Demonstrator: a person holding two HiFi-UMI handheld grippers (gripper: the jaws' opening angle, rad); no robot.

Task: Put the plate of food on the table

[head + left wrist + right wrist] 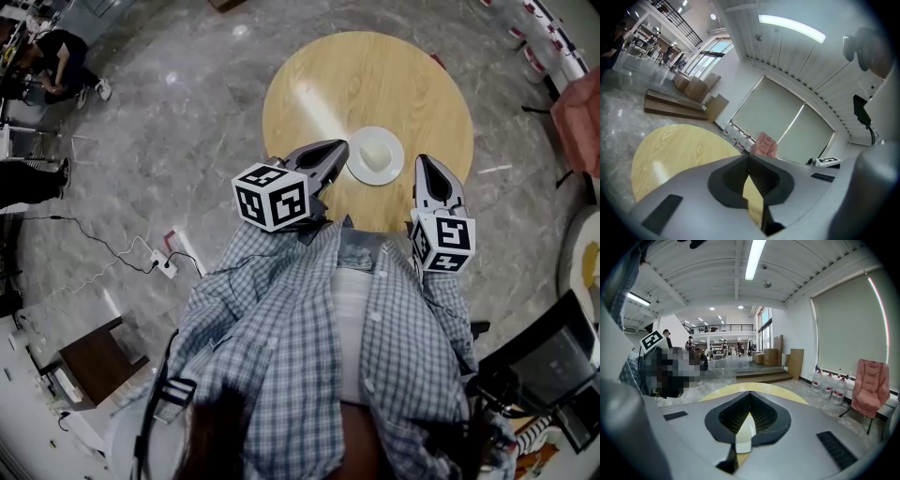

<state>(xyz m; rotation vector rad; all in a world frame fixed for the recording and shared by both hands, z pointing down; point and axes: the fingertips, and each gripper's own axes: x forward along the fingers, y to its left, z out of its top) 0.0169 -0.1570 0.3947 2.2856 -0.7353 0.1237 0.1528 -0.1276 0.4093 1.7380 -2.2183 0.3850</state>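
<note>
A white plate (375,156) with a pale bun-like piece of food on it rests on the round wooden table (366,84), near the table's near edge. My left gripper (339,146) lies just left of the plate's rim, jaws together and empty. My right gripper (424,161) sits a little to the right of the plate, apart from it, also shut. In the left gripper view the left gripper (749,156) has its jaws meeting at the tip over the tabletop (679,150). In the right gripper view a sliver of the plate (745,431) shows through the hollow behind the right gripper's (750,393) closed tips.
A pink armchair (871,387) and several water bottles (829,383) stand by the wall. Cardboard boxes (777,356) and low steps lie beyond the table. A power strip (167,267) with cables lies on the marble floor at left, near a dark cabinet (89,361). People stand far off.
</note>
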